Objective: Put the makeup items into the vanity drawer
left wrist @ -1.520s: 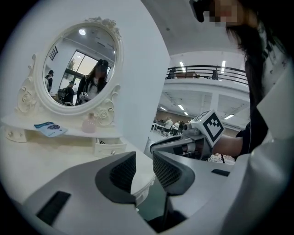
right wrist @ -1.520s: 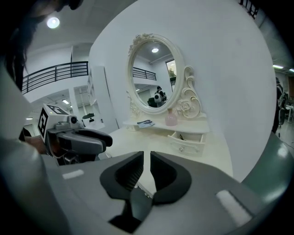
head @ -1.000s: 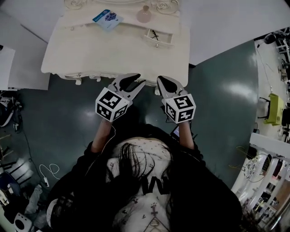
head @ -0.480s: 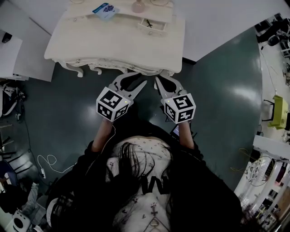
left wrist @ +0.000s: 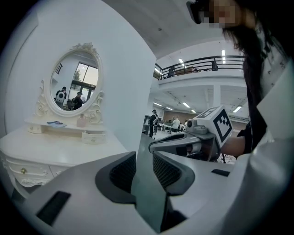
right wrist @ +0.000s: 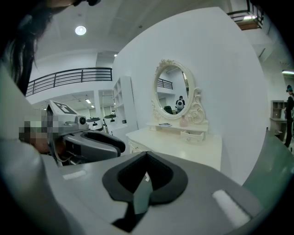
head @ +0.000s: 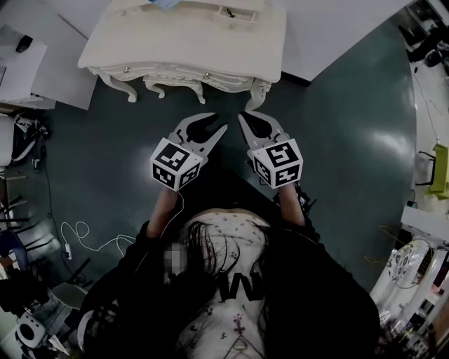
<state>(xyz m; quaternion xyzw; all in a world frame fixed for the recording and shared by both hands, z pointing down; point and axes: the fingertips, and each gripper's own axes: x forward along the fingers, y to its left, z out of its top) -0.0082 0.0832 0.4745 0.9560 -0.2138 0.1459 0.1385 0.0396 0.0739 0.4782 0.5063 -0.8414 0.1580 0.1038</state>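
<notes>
The white vanity [head: 182, 45] stands at the top of the head view, with its small upper drawer [head: 231, 12] pulled open. Both grippers hover over the dark floor short of the vanity, holding nothing. My left gripper [head: 214, 123] is open with a narrow empty gap between its pads [left wrist: 124, 170]. My right gripper [head: 247, 118] is shut, tips touching [right wrist: 146, 153]. In the gripper views, a pink bottle [right wrist: 183, 121] and a blue packet [right wrist: 164, 124] sit on the shelf under the oval mirror [right wrist: 172, 94], beside the open drawer [right wrist: 193, 136].
A white wall backs the vanity. Cables [head: 91, 242] and clutter lie on the floor at the left, beside a white panel [head: 28, 66]. Racks and equipment [head: 421, 245] crowd the right edge. Distant people [left wrist: 154, 123] stand in the hall behind.
The vanity has slid toward the top of the head view, so the person and both grippers now sit farther back from it. The grippers keep the same pose.
</notes>
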